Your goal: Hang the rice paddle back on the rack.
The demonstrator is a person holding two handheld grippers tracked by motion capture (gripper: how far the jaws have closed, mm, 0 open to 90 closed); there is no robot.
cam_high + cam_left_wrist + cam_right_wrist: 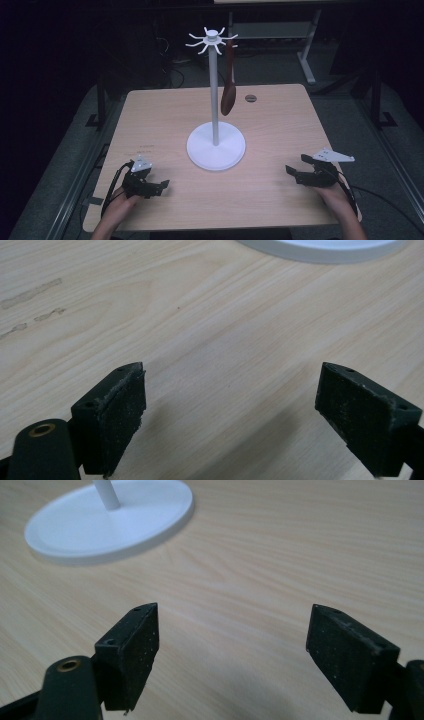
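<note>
A white stand (215, 90) with a round base (216, 146) and hooks (212, 40) at the top rises from the middle of the wooden table (165, 110). A brown wooden spoon (229, 82) hangs from one hook on the stand's right side. My left gripper (161, 185) rests low at the table's front left, open, with nothing between its jaws; the left gripper view has the base's rim (320, 250) at its top edge. My right gripper (295, 170) sits at the front right, open and empty, and faces the base (110, 520) and the pole's foot (106, 494).
A small dark round grommet (250, 98) is set in the table's far right part. Table legs and cables (170, 70) stand on the dark floor behind. Bare wood lies between the grippers and in front of the base.
</note>
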